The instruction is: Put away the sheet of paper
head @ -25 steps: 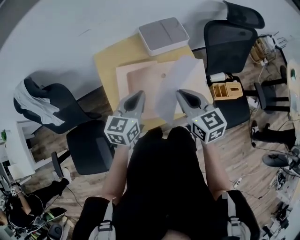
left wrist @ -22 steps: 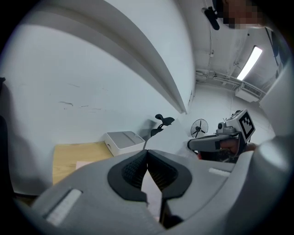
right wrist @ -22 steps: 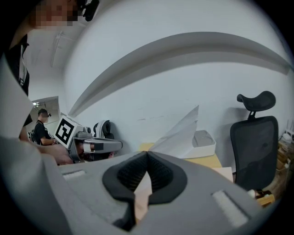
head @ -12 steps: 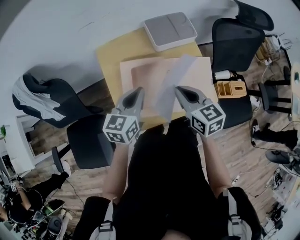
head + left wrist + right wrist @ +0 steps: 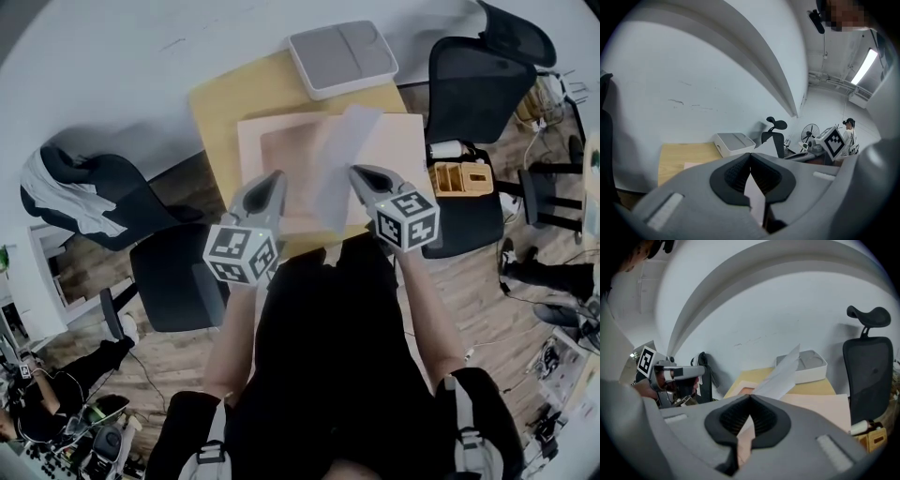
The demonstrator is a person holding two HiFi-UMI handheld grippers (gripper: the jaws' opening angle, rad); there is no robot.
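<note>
The white sheet of paper (image 5: 339,164) hangs slanted above the desk, its top toward the grey box. My right gripper (image 5: 359,175) is shut on the sheet's right edge. In the right gripper view the sheet (image 5: 782,375) rises from the closed jaws of that gripper (image 5: 750,397) toward the box. My left gripper (image 5: 275,178) is level with the right one, a short way left of the sheet and not touching it. Its jaws (image 5: 750,157) meet at the tips with nothing between them.
Under the sheet a pale pink mat (image 5: 281,150) lies on the yellow wooden desk (image 5: 230,103). A flat grey box (image 5: 342,56) sits at the desk's far edge against the wall. Black office chairs (image 5: 473,89) (image 5: 173,281) flank the desk; one holds an orange organizer (image 5: 461,178).
My right gripper has edged forward toward the desk with the sheet still in it. The left gripper has hardly moved.
</note>
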